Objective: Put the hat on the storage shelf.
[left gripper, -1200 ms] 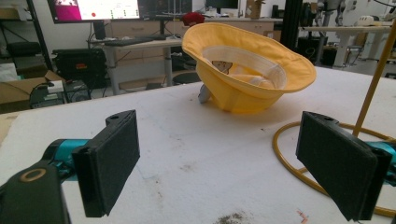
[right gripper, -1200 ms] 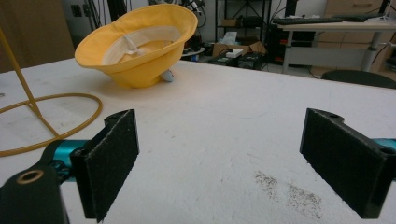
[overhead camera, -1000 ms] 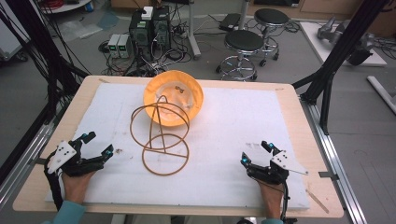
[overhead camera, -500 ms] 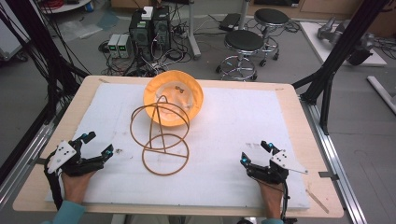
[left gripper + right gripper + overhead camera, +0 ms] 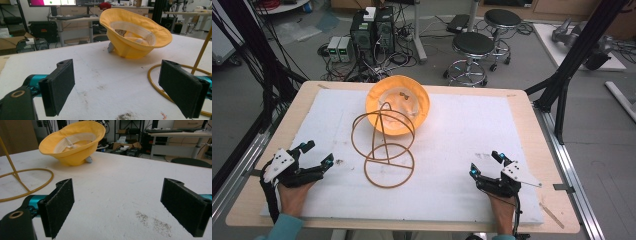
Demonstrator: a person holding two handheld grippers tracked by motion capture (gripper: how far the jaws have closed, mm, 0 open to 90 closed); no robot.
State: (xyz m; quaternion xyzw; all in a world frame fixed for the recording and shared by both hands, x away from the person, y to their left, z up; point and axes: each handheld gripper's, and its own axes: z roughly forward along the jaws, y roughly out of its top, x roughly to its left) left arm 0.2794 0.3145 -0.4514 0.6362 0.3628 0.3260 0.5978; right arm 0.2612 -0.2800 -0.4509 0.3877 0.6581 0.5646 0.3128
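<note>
A yellow bucket hat (image 5: 398,102) lies upside down at the back middle of the white mat (image 5: 472,135); it also appears as the hat (image 5: 133,35) and hat (image 5: 73,141) in the gripper views. In front of it stands a yellow wire stand (image 5: 384,145) with a ring base and an upright ring. My left gripper (image 5: 317,154) rests at the front left, open and holding nothing, its pads (image 5: 58,86) wide apart. My right gripper (image 5: 484,164) rests at the front right, open too, with pads (image 5: 60,205) spread over bare mat.
The mat covers a wooden table (image 5: 532,107). Black frame posts (image 5: 572,65) stand at the right and left edges. Behind the table are stools (image 5: 472,47), computers (image 5: 372,30) and cables on the floor.
</note>
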